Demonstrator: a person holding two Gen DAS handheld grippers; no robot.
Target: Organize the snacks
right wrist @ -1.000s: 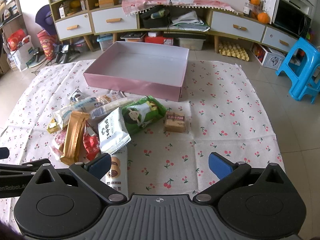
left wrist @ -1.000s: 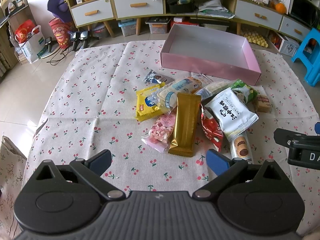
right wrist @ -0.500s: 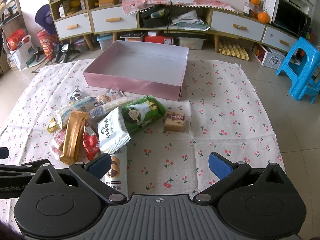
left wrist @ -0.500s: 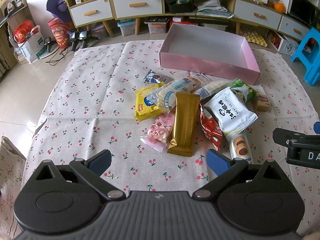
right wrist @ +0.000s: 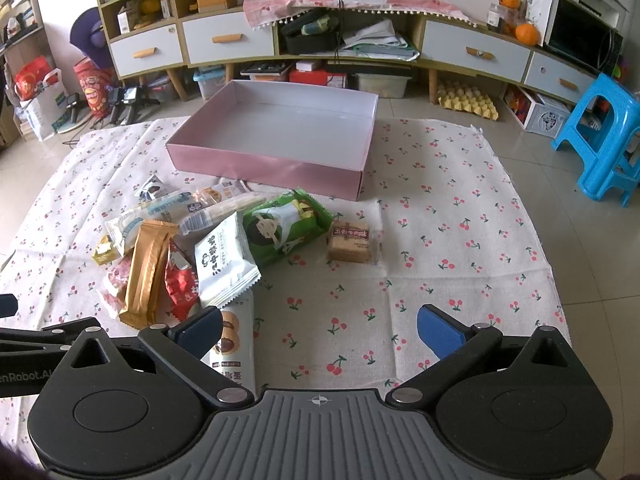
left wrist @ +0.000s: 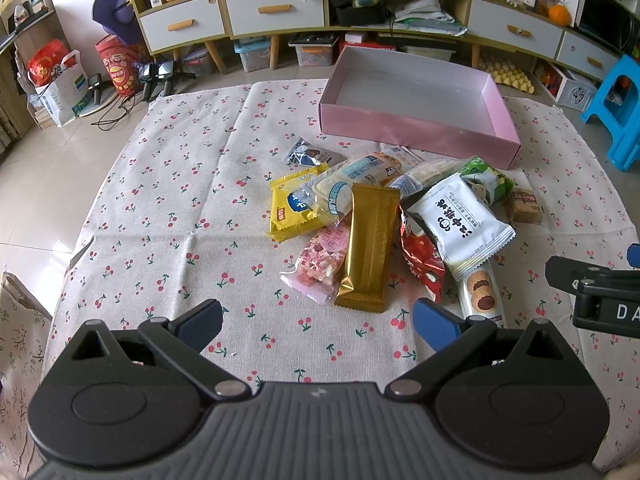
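A heap of wrapped snacks lies on the cherry-print cloth (left wrist: 168,200): a gold bar (left wrist: 368,246), a yellow packet (left wrist: 294,208), a pink packet (left wrist: 324,258), a red packet (left wrist: 424,258), a white pouch (left wrist: 460,226), a green pouch (right wrist: 286,230) and a brown cake (right wrist: 352,240). A biscuit tube (right wrist: 232,344) lies under my right gripper's left finger. Behind the heap stands an empty pink box (left wrist: 416,130) (right wrist: 272,162). My left gripper (left wrist: 318,320) hovers open just short of the gold bar. My right gripper (right wrist: 320,326) is open over bare cloth.
Low cabinets with drawers (right wrist: 228,40) line the far wall, with storage boxes beneath. A blue stool (right wrist: 604,140) stands on the tiled floor at right. Bags (left wrist: 60,80) and a red tub sit on the floor at left. The right gripper's body shows at the left view's right edge (left wrist: 600,296).
Both views have shifted very slightly; the snacks and box stay where they were and both grippers remain open.
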